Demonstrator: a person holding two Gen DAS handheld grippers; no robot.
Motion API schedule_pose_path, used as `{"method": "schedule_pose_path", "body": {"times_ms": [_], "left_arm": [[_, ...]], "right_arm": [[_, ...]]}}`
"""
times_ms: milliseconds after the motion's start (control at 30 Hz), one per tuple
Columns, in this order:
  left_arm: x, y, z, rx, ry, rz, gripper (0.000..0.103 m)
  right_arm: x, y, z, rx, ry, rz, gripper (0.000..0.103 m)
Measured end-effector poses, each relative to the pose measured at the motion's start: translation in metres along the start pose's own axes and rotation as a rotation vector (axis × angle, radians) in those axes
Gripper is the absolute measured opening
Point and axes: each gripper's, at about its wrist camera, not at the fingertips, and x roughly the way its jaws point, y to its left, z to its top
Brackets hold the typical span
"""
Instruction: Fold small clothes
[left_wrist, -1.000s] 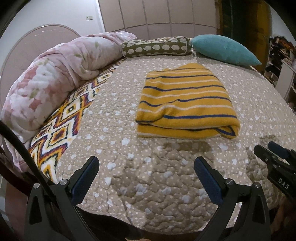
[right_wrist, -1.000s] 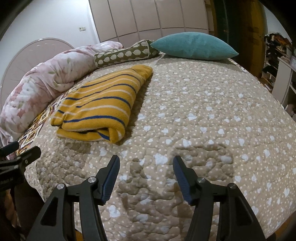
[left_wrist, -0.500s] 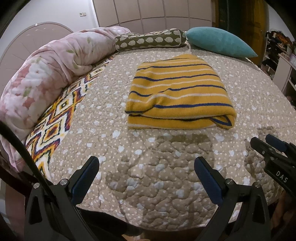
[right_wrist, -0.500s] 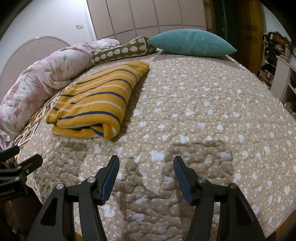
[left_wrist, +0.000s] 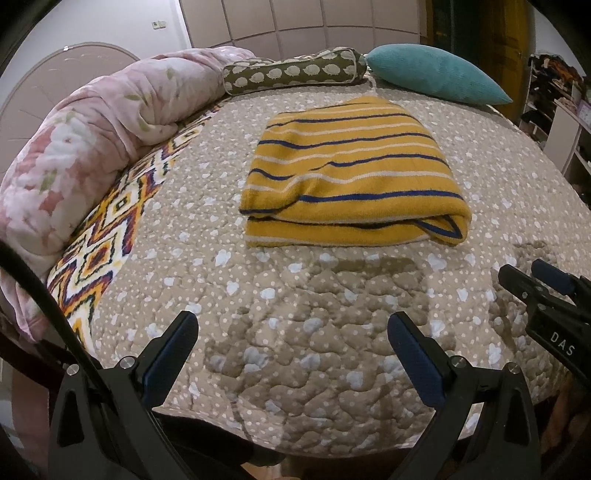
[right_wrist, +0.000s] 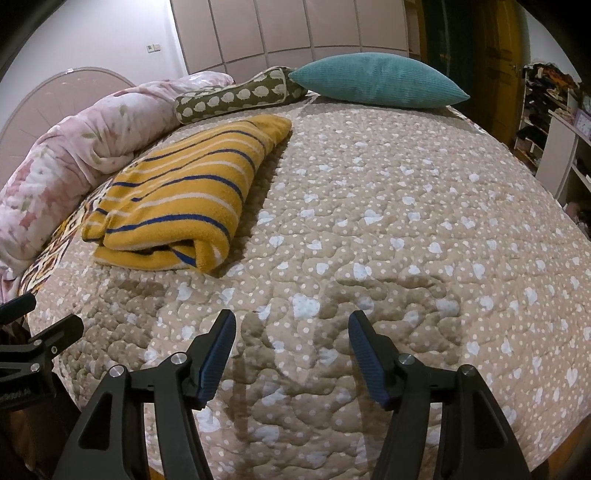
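Both claws have eased closer to the bed's near edge since a second ago, and the yellow striped garment (left_wrist: 351, 177) now looms larger ahead of them. Starting far left of the left claw (left_wrist: 291, 350): a pink floral duvet (left_wrist: 74, 147) lies bunched along the side, seemingly pushed out of the way to leave working room. That left claw hangs wide, nothing between its fingers, over the spotted quilt (left_wrist: 295, 314). Straight ahead of it, well apart, sits the garment, already doubled over into a neat packet with its layered edge facing the claw, so the fold looks finished. Over to the right claw (right_wrist: 291, 350): also wide, holding nothing, with the garment ahead and to its left. Beyond, a teal cushion (right_wrist: 376, 79) rests at the far end beside a patterned bolster (right_wrist: 236, 98).
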Motion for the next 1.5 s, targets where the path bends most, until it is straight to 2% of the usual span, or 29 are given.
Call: {"method": "schedule_pose_path", "body": {"times_ms": [1500], "left_arm": [[0.023,0.002,-0.007,-0.016,0.077,-0.032,0.102]], "right_arm": [[0.011,0.000,-0.002,-0.009,0.024,-0.042,0.075]]}}
